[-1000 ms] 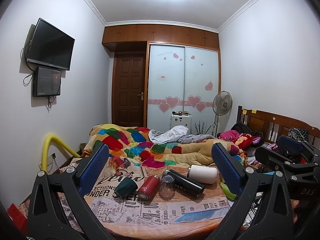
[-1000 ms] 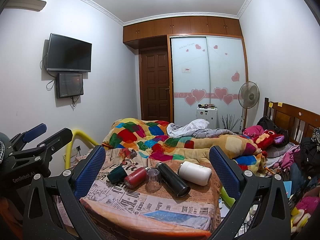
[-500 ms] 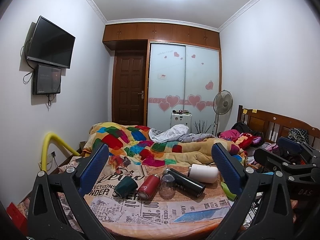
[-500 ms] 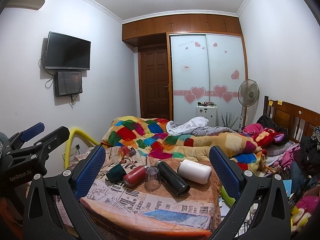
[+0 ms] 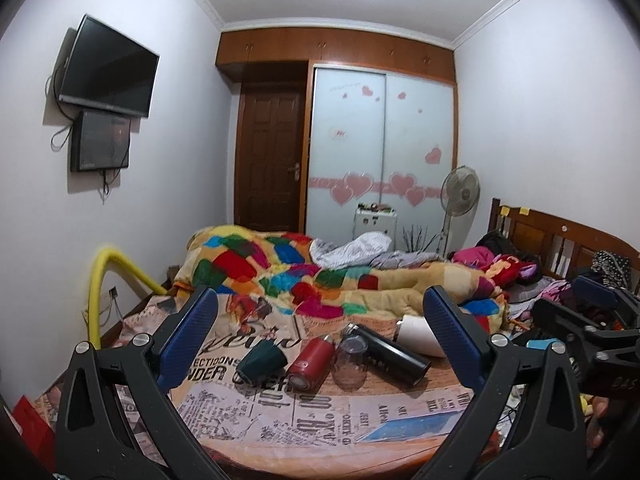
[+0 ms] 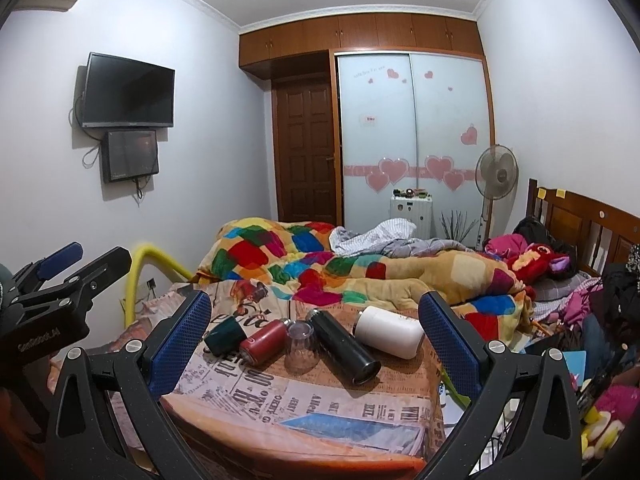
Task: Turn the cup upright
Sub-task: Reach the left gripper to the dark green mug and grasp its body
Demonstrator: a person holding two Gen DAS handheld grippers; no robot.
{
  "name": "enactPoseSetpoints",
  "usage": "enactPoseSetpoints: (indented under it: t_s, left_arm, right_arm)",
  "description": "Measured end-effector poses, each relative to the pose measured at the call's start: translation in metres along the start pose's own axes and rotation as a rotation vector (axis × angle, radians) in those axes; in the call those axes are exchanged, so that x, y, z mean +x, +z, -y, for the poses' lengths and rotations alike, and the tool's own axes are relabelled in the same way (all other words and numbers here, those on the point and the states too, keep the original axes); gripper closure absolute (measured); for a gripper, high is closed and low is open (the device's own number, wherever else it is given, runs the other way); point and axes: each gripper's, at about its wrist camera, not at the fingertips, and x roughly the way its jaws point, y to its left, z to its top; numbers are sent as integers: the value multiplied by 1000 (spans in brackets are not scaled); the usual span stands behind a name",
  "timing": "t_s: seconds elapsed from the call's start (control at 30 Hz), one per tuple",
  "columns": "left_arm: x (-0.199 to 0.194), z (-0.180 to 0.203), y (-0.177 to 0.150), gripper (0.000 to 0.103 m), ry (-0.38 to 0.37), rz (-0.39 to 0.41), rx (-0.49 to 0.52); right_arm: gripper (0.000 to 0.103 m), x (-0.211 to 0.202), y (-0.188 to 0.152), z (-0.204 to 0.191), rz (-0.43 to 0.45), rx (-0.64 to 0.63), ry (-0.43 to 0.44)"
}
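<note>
Several vessels lie on a newsprint-patterned cloth (image 5: 280, 408) (image 6: 304, 400). A dark green cup (image 5: 261, 359) (image 6: 225, 335) lies on its side at the left. Beside it lie a red bottle (image 5: 310, 362) (image 6: 264, 340), a black flask (image 5: 390, 353) (image 6: 345, 346) and a white bottle (image 5: 416, 335) (image 6: 389, 332). A clear glass (image 5: 350, 362) (image 6: 301, 346) stands mouth down between the red bottle and the flask. My left gripper (image 5: 320, 336) and right gripper (image 6: 314, 336) are both open and empty, held back from the vessels.
A bed with a colourful patchwork quilt (image 5: 280, 268) (image 6: 304, 264) lies behind the cloth. A yellow tube (image 5: 96, 280) arches at the left. Clothes and toys (image 6: 600, 320) pile up at the right by a wooden headboard (image 6: 580, 216).
Both cameras have tilted down slightly and moved a little closer, so the vessels look larger. Nothing on the cloth has moved.
</note>
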Motion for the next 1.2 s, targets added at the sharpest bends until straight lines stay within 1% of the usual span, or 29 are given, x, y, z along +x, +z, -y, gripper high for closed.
enactPoseSetpoints:
  t_s: [0.13, 0.23, 0.43, 0.57, 0.6, 0.67, 0.7, 0.73, 0.77, 0.8, 0.87, 0.9, 0.97, 1.0, 1.03, 1.1, 1.2]
  left_arm:
    - [33, -16, -10, 0, 30, -79, 1]
    - [67, -31, -26, 0, 54, -160, 10]
    - [154, -63, -76, 0, 115, -378, 46]
    - [216, -88, -115, 0, 114, -530, 48]
    - [228, -94, -123, 0, 104, -553, 49]
    - [253, -104, -138, 6, 95, -602, 42]
    - [264, -108, -144, 10, 75, -627, 33]
    - [273, -112, -149, 11, 56, -646, 22]
    - [284, -116, -155, 11, 29, -670, 6]
    - [294, -119, -160, 11, -14, -695, -6]
    - [307, -122, -169, 11, -60, -729, -10]
    - [316, -125, -175, 12, -69, -747, -6]
    - [326, -128, -183, 19, -70, -774, -4]
    - [330, -131, -185, 21, -81, -784, -11]
    - [333, -131, -187, 21, -89, -787, -16]
    - [338, -133, -189, 21, -115, -783, -27]
    - [342, -131, -190, 23, -130, -765, -20]
  right_arm:
    - [0, 16, -5, 4, -36, 5, -10]
    - [0, 27, -9, 7, -62, 11, -18]
    - [0, 64, -22, 18, -147, 31, -38]
    - [0, 84, -30, 22, -203, 42, -55]
    - [0, 91, -33, 24, -221, 46, -59]
    - [0, 101, -37, 26, -248, 50, -69]
    - [0, 106, -39, 26, -261, 51, -74]
    - [0, 111, -41, 28, -276, 51, -79]
    - [0, 114, -42, 28, -283, 52, -81]
    - [0, 118, -44, 29, -295, 52, -84]
    - [0, 126, -48, 29, -311, 50, -87]
    - [0, 129, -49, 29, -320, 51, -85]
    - [0, 136, -48, 27, -329, 58, -79]
    - [0, 137, -48, 26, -331, 60, -73]
    - [0, 139, -48, 25, -331, 56, -72]
    - [0, 144, -48, 24, -329, 47, -72]
    - [0, 151, -52, 20, -341, 30, -75]
